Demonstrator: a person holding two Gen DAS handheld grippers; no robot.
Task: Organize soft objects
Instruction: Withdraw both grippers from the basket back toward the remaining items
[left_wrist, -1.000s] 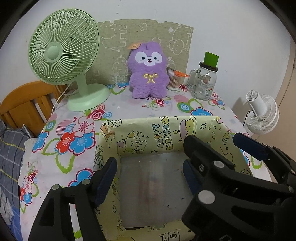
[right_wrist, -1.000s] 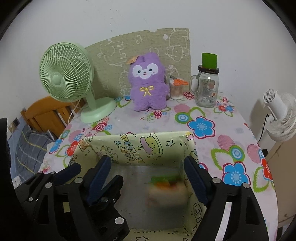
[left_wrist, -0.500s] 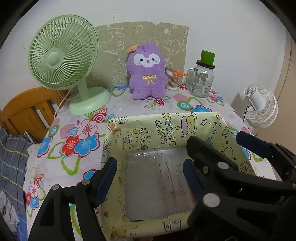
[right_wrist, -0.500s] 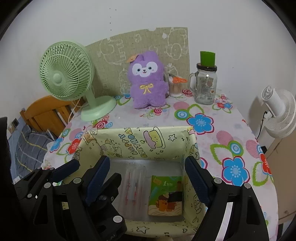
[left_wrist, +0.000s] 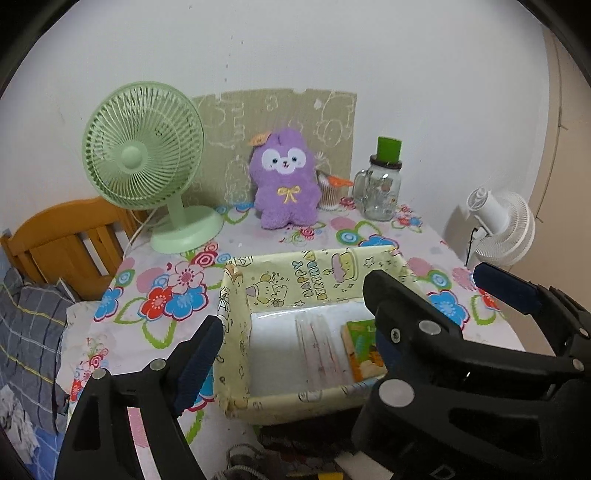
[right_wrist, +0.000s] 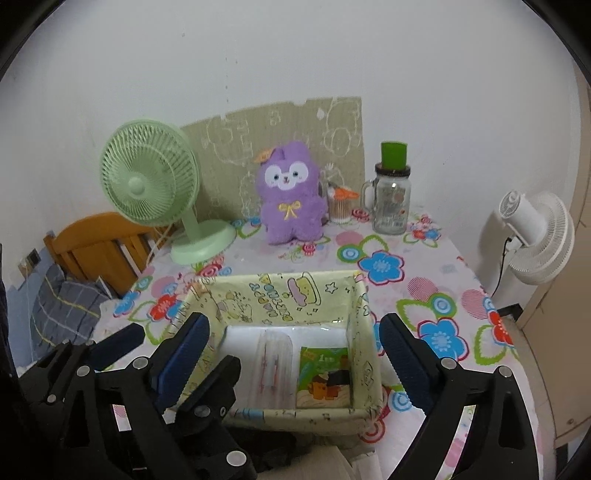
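Observation:
A yellow cartoon-print fabric box (left_wrist: 280, 288) (right_wrist: 280, 295) stands on the floral tablecloth near the table's front edge. Inside it lie a green packet (left_wrist: 360, 339) (right_wrist: 325, 373) on the right and a clear packet with red lines (left_wrist: 321, 347) (right_wrist: 273, 365) beside it. A purple plush (left_wrist: 284, 184) (right_wrist: 291, 195) sits upright at the back against the wall. My left gripper (left_wrist: 295, 325) and right gripper (right_wrist: 293, 325) hover side by side above the box's near side. The jaws of both are opening, with nothing between their pads.
A green desk fan (left_wrist: 142, 160) stands back left. A glass jar with a green lid (left_wrist: 380, 184) and a cup with orange scissors (left_wrist: 330, 188) stand back right. A white fan (left_wrist: 498, 229) is off the table's right edge, a wooden headboard (left_wrist: 62, 236) to the left.
A blurred green packet and a clear packet dropped into the box and now lie still. Both grippers rose and drew back from the box, and their jaws stand wider.

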